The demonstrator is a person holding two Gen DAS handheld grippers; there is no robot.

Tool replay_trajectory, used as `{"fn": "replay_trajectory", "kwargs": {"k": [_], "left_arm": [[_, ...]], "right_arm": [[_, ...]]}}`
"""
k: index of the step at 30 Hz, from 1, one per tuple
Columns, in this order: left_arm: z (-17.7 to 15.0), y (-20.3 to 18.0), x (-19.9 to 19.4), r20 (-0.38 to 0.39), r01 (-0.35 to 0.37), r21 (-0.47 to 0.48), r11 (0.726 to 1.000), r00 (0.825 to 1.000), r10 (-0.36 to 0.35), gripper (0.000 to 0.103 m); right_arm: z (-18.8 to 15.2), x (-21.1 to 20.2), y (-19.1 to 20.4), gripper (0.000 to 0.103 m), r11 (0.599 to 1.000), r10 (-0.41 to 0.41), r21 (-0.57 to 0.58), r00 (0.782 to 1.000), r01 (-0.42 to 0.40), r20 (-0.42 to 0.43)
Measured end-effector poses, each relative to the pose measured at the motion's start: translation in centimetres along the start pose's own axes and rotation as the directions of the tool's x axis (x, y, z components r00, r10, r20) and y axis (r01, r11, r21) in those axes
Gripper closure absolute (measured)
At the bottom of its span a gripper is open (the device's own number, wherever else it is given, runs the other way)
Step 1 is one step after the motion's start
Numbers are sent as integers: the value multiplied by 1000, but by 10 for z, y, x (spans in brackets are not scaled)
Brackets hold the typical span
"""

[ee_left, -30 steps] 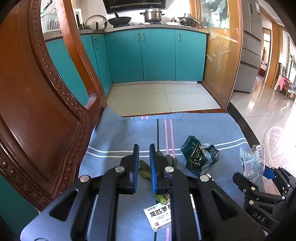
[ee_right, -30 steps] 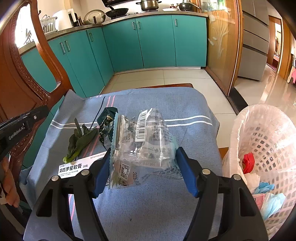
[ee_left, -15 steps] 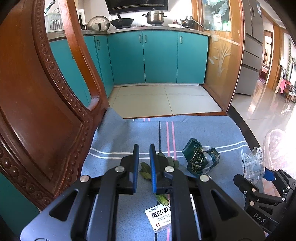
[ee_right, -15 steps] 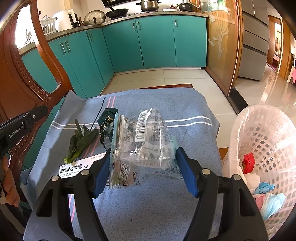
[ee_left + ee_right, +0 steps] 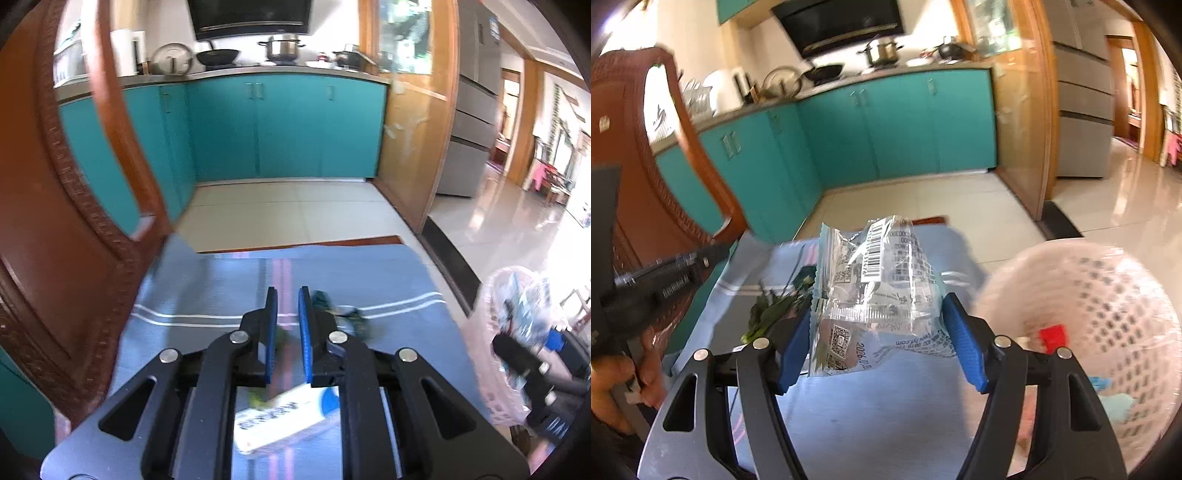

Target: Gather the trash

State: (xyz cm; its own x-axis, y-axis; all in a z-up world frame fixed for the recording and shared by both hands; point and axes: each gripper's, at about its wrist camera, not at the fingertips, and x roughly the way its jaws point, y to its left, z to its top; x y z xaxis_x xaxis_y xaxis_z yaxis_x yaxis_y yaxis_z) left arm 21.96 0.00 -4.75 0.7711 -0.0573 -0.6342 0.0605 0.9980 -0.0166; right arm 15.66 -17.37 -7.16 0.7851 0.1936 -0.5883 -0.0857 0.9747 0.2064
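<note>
My right gripper [image 5: 877, 323] is shut on a clear crinkled plastic wrapper [image 5: 875, 291] with a barcode and holds it above the blue cloth [image 5: 871, 413], left of the white mesh trash basket [image 5: 1108, 317]. My left gripper [image 5: 284, 325] hovers over the cloth with its jaws nearly closed and nothing between them. Below it lie green leaves [image 5: 282, 334], a dark green crumpled wrapper [image 5: 332, 310] and a white ointment box [image 5: 284, 417]. The leaves [image 5: 768, 314] and dark wrapper [image 5: 803, 280] also show in the right wrist view.
A carved wooden chair back [image 5: 55, 221] stands close on the left. The basket [image 5: 517, 332] holds a red piece [image 5: 1052, 336] and light blue items [image 5: 1115, 402]. Teal kitchen cabinets [image 5: 288, 129] and tiled floor lie beyond the table's far edge.
Both grippers have lifted and swung; the views are blurred. The right gripper has carried the clear wrapper up and toward the basket. The left gripper has shifted right over the trash.
</note>
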Motion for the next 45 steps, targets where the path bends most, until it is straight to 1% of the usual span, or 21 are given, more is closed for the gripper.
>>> {"fn": "replay_trajectory", "kwargs": {"k": [4, 8, 10, 15, 17, 19, 22, 23, 24, 25, 26, 27, 28, 29, 30, 31, 32, 33, 36, 41, 45], "left_arm": [[-2, -40, 0, -6, 78, 55, 995, 997, -78, 90], [-8, -88, 1, -27, 195, 114, 974, 981, -193, 90], [-12, -112, 3, -58, 270, 134, 954, 963, -264, 90], [-28, -165, 5, -127, 454, 157, 877, 890, -438, 90], [-34, -178, 8, -150, 494, 157, 855, 868, -474, 90], [-40, -191, 10, -170, 510, 168, 844, 858, -484, 90], [-43, -197, 9, -157, 473, 202, 858, 880, -448, 90], [-39, -192, 9, -144, 450, 201, 870, 892, -428, 90], [-31, -181, 11, -124, 402, 191, 896, 915, -384, 90], [-24, -168, 14, -105, 339, 177, 924, 940, -325, 85], [-18, -154, 16, -86, 258, 165, 952, 965, -247, 68], [-12, -141, 19, -67, 175, 153, 973, 984, -166, 59], [-4, -115, 25, -39, 16, 125, 992, 999, -11, 48], [0, -96, 31, -37, -102, 104, 989, 994, 107, 45], [4, -75, 39, -57, -203, 87, 975, 977, 208, 42], [6, -52, 51, -109, -271, 73, 960, 954, 278, 33], [5, -33, 61, -167, -290, 53, 956, 941, 295, 31], [1, -11, 72, -243, -282, 9, 960, 930, 275, 30], [-15, 15, 95, -373, -233, -42, 971, 906, 201, 24], [-44, 19, 117, -481, -141, -26, 990, 870, 111, 24], [-56, 21, 130, -511, -144, -17, 989, 852, 115, 30]], "right_arm": [[1, -26, -37, 35, 996, -75, 61, 996, 73, 42], [-3, -43, -82, 35, 971, -192, 150, 981, 185, 29], [-9, -48, -105, 35, 950, -253, 191, 967, 248, -1], [-21, -55, -138, 35, 912, -327, 244, 943, 330, -55], [-24, -57, -143, 35, 907, -335, 248, 940, 340, -63], [-26, -57, -147, 35, 903, -342, 250, 937, 349, -70], [-26, -59, -151, 35, 900, -342, 261, 937, 348, -71], [-25, -58, -153, 35, 901, -335, 268, 940, 341, -71], [-24, -58, -153, 35, 902, -329, 271, 942, 335, -70], [-23, -57, -151, 35, 905, -318, 274, 946, 325, -68], [-24, -59, -149, 35, 908, -311, 274, 948, 317, -65], [-23, -58, -146, 35, 912, -302, 271, 951, 307, -61], [-21, -56, -140, 35, 920, -289, 261, 956, 293, -54], [-20, -54, -137, 35, 924, -283, 255, 958, 286, -51], [-18, -51, -131, 35, 930, -272, 244, 961, 275, -46], [-17, -48, -127, 35, 935, -261, 237, 964, 264, -44], [-15, -45, -121, 35, 940, -248, 230, 968, 251, -43], [-14, -42, -117, 35, 944, -239, 222, 970, 242, -43], [-9, -33, -100, 35, 958, -213, 189, 976, 217, -38], [-4, -19, -75, 35, 972, -177, 148, 983, 181, -39], [-3, -10, -61, 35, 979, -159, 120, 986, 163, -42]]}}
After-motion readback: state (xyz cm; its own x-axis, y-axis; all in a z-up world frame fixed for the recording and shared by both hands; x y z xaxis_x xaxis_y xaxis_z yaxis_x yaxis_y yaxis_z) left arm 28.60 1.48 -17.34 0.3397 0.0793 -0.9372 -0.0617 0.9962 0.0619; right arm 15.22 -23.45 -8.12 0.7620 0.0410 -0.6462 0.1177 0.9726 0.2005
